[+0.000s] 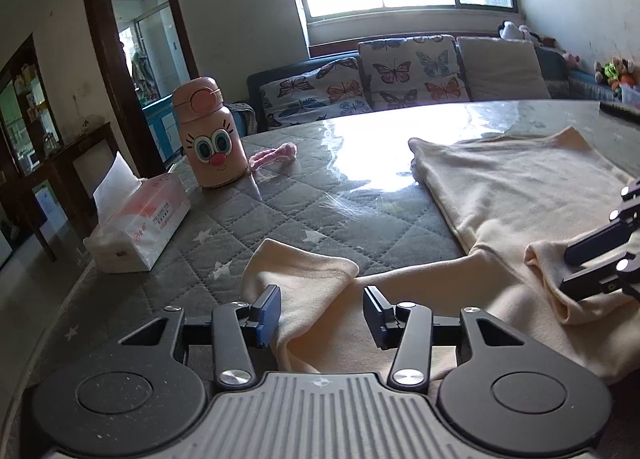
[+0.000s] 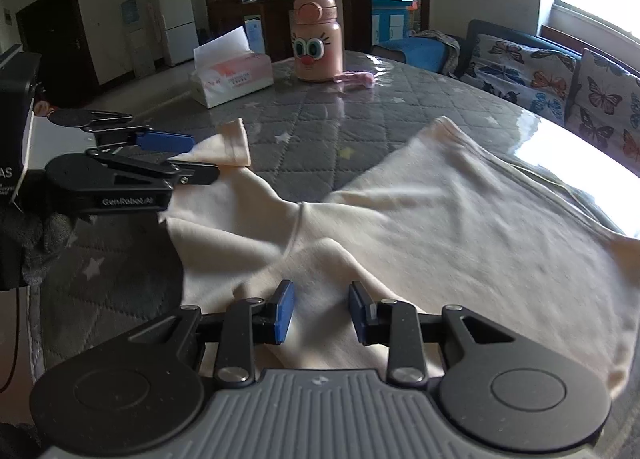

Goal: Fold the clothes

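Observation:
A cream long-sleeved shirt (image 1: 520,187) lies spread on the grey quilted table (image 1: 304,211); it also shows in the right wrist view (image 2: 460,227). One sleeve (image 1: 304,279) stretches toward the left, its cuff (image 2: 236,143) lying flat. My left gripper (image 1: 322,315) is open, its jaws on either side of that sleeve, low over it. My right gripper (image 2: 320,311) is open over a raised fold of the shirt near the collar. The right gripper also shows in the left wrist view (image 1: 600,263), and the left gripper in the right wrist view (image 2: 192,159).
A pink cartoon-face bottle (image 1: 212,135) and a pink fabric strap (image 1: 276,155) stand at the table's far left. A tissue box (image 1: 136,219) sits near the left edge. A sofa with butterfly cushions (image 1: 400,75) is behind the table.

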Demonstrator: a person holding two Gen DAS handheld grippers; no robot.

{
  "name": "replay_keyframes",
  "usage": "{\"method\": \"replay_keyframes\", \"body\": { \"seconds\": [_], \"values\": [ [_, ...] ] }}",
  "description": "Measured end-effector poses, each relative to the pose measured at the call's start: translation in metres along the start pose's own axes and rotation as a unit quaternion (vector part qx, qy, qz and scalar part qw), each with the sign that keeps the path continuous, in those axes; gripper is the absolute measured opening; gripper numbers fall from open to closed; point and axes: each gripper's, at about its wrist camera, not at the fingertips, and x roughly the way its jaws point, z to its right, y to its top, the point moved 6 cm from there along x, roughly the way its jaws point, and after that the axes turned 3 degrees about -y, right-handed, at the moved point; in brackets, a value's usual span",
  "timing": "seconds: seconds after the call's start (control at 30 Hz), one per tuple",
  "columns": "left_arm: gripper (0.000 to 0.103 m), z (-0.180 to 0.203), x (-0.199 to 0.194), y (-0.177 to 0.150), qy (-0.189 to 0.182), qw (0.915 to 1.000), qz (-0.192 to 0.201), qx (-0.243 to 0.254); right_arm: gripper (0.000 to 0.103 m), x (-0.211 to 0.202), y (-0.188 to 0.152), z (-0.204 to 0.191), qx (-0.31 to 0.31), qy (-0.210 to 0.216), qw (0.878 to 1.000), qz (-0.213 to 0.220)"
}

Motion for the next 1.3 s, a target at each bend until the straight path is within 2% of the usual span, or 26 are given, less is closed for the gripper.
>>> {"method": "replay_keyframes", "body": {
  "seconds": [0.2,0.23,0.3,0.33,0.4,0.57,0.73,0.97,1.1,1.2,1.27,1.3],
  "values": [
    [0.047,-0.003,0.009,-0.005,0.008,0.9995,-0.005,0.029,0.032,-0.012,-0.001,-0.004,-0.013,0.002,1.0,-0.001],
    [0.043,-0.005,0.01,-0.005,0.008,0.9996,-0.005,0.027,0.032,-0.014,-0.002,-0.005,-0.015,0.002,1.0,-0.002],
    [0.021,-0.009,0.011,-0.004,0.008,0.9997,-0.006,0.022,0.032,-0.016,-0.005,-0.007,-0.019,0.004,1.0,-0.006],
    [0.018,-0.011,0.011,-0.004,0.007,0.9998,-0.007,0.017,0.032,-0.015,-0.007,-0.008,-0.02,0.006,1.0,-0.009],
    [0.008,-0.019,0.009,-0.001,-0.002,0.9999,-0.005,-0.009,0.032,-0.013,-0.009,-0.011,-0.023,0.008,1.0,-0.011],
    [0.004,-0.044,-0.006,0.014,-0.017,0.9961,0.016,-0.085,0.032,-0.012,-0.007,-0.018,-0.029,0.011,1.0,0.0],
    [0.004,-0.053,-0.029,0.042,-0.04,0.9884,0.055,-0.136,0.032,-0.013,-0.006,-0.021,-0.027,0.013,1.0,0.006],
    [0.004,-0.003,-0.073,0.096,-0.122,0.9777,0.133,-0.108,0.032,-0.042,-0.005,-0.012,-0.011,0.007,1.0,0.028],
    [0.004,0.046,-0.093,0.117,-0.192,0.9642,0.166,-0.078,0.033,-0.064,-0.014,0.009,0.014,-0.013,0.999,0.035],
    [0.006,0.085,-0.099,0.119,-0.249,0.9523,0.17,-0.047,0.033,-0.077,-0.025,0.029,0.038,-0.035,0.998,0.036],
    [0.006,0.108,-0.097,0.113,-0.274,0.9483,0.159,-0.024,0.033,-0.084,-0.037,0.041,0.061,-0.044,0.997,0.032],
    [0.011,0.119,-0.096,0.109,-0.286,0.9463,0.151,-0.013,0.033,-0.088,-0.043,0.047,0.073,-0.049,0.996,0.03]
  ]
}}
